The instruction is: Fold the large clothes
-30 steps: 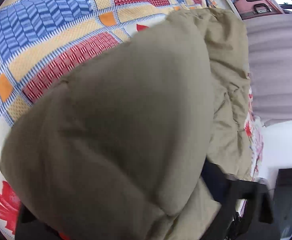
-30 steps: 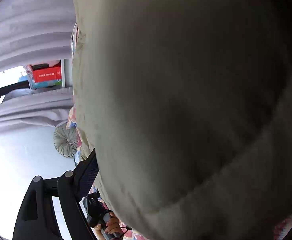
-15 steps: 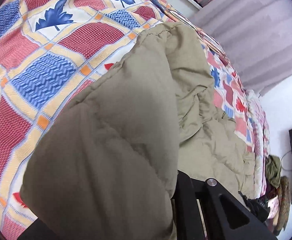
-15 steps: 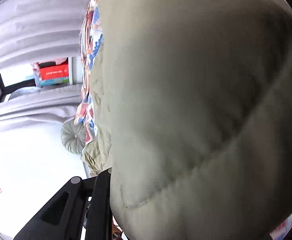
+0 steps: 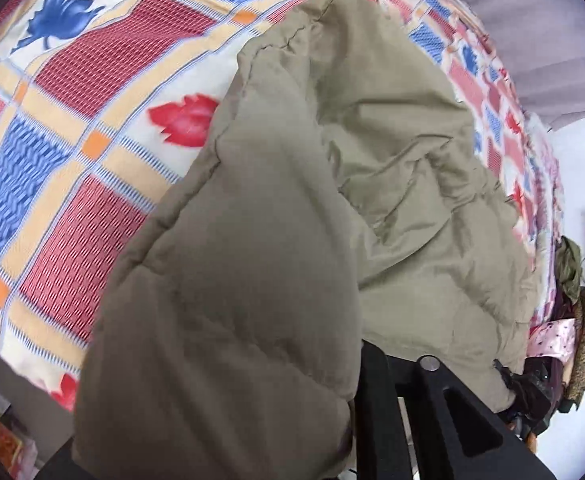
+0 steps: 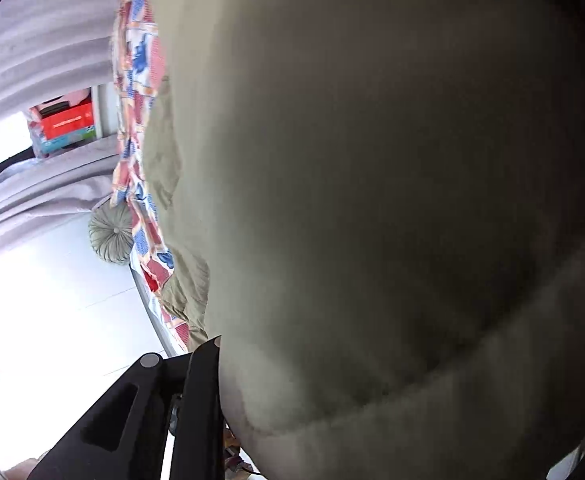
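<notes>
A large olive padded jacket (image 5: 372, 184) lies on a bed with a patchwork quilt (image 5: 92, 92) of red, blue and cream squares. My left gripper (image 5: 284, 412) is shut on a thick fold of the jacket, which drapes over it; only its right finger (image 5: 376, 400) shows. In the right wrist view the jacket (image 6: 372, 200) fills almost the whole frame, close to the lens. My right gripper (image 6: 332, 420) is shut on this padded edge; only its left finger (image 6: 196, 400) shows.
A pile of clothes (image 5: 568, 320) sits at the bed's far right end. Grey curtains (image 6: 32, 60) hang beyond the bed. A red box (image 6: 66, 122) stands on a shelf. A round green cushion (image 6: 110, 234) lies by the bed edge.
Both grippers have carried the jacket's fold across the bed. The left view has swung so more quilt and the jacket's spread body show. The right view stays filled by fabric.
</notes>
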### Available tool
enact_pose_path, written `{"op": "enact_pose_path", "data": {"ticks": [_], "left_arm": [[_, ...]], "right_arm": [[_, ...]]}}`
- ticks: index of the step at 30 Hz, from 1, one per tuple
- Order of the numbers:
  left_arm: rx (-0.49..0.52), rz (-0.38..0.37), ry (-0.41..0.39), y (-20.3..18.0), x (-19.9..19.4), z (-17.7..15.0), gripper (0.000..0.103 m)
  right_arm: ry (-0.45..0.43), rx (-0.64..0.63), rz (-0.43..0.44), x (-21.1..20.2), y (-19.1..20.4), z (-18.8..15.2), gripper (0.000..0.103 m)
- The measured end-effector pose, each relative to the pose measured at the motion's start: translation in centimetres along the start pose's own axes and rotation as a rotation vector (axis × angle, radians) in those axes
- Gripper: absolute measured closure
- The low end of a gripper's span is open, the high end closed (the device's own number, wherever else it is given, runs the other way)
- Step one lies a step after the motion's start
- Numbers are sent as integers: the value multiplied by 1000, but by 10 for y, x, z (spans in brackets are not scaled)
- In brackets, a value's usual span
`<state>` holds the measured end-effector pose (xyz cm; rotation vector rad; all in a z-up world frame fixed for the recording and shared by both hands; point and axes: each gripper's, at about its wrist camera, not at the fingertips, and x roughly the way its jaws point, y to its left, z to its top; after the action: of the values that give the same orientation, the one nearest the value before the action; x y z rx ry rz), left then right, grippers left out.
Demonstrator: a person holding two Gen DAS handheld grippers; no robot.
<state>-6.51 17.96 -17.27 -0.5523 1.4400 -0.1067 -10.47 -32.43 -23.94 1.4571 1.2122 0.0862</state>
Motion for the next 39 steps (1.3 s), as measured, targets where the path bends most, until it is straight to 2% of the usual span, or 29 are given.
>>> {"op": "enact_pose_path", "data": {"ticks": [1,2,3,5,8,10,11,13,15,16,17,20,22,24,27,29,31,35,39], "left_arm": [[15,36,0,2,-2,-7,69],[29,72,0,2,-5,-10,56],[48,102,2,4,-9,-15,53],[90,122,27,7,-21,-21,52],[133,160,60,14,-46,-28,52],[152,196,32,16,-69,-29,52],[163,206,11,16,-83,-30,52],[189,221,-49,11,-106,-24,52],[246,212,-102,-2,-122,-16,52],[273,195,-117,-12,-123,-9,52],[304,166,-123,-24,-120,0,52],[390,103,-111,-59,-92,26,52],[476,74,-116,-89,-67,39,52],[539,75,-132,-113,-41,52,52],[521,114,-142,-127,7,89,52],[489,145,-151,-125,34,110,52],[446,136,-148,-119,57,130,53],[442,143,-175,-126,87,154,53],[441,163,-194,-132,98,169,52]], "right_arm": [[11,23,3,-1,-5,-1,72],[19,34,2,-2,-8,-2,65],[26,46,-9,-5,-10,-2,52],[32,43,-25,-15,-9,-6,36],[70,13,-71,-34,-2,-13,34],[103,-35,-106,-51,6,-20,34],[112,-62,-98,-59,12,-24,35],[115,-119,2,-80,26,-32,36],[83,-187,95,-100,47,-39,47],[63,-214,106,-107,52,-36,50],[43,-239,97,-109,60,-30,57],[2,-318,-20,-86,86,-6,88],[3,-411,-155,-38,115,-13,90],[5,-509,-261,-11,134,-11,90],[-10,-676,-445,51,145,11,90],[-30,-707,-547,79,149,31,90],[-62,-711,-563,91,142,53,95],[-56,-650,-496,112,141,96,103],[-33,-666,-487,122,142,117,103]]}}
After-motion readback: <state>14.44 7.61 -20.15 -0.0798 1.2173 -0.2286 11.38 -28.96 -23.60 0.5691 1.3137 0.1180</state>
